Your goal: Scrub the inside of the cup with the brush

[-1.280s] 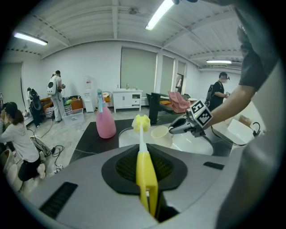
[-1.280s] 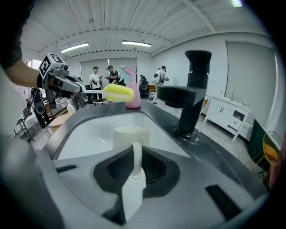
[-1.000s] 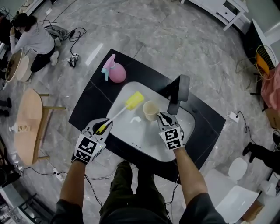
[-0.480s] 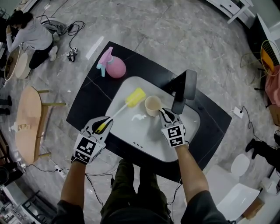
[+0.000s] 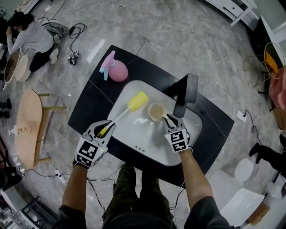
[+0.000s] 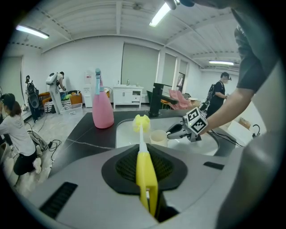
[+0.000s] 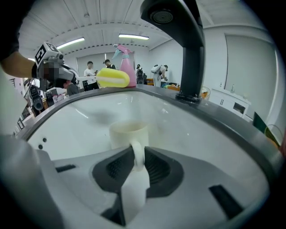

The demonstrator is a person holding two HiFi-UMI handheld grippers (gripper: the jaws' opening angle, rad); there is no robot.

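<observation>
Floor (image 5: 178, 36): grey marble-look tiles, glossy.
Black table (image 5: 88, 112): slab top, mid-room.
Oval wooden side table (image 5: 27, 129): off the black table's left edge.
White cabinet (image 5: 232, 11): beyond its far corner.
White chairs (image 5: 242, 199): off its near right edge.
Walls (image 6: 76, 62): white.
Ceiling strip lights (image 6: 157, 14): lit.

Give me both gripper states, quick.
Left gripper: closed on the handle of the yellow sponge-headed brush.
Right gripper: jaws opening, pads touching the handle of the cream cup between them.
</observation>
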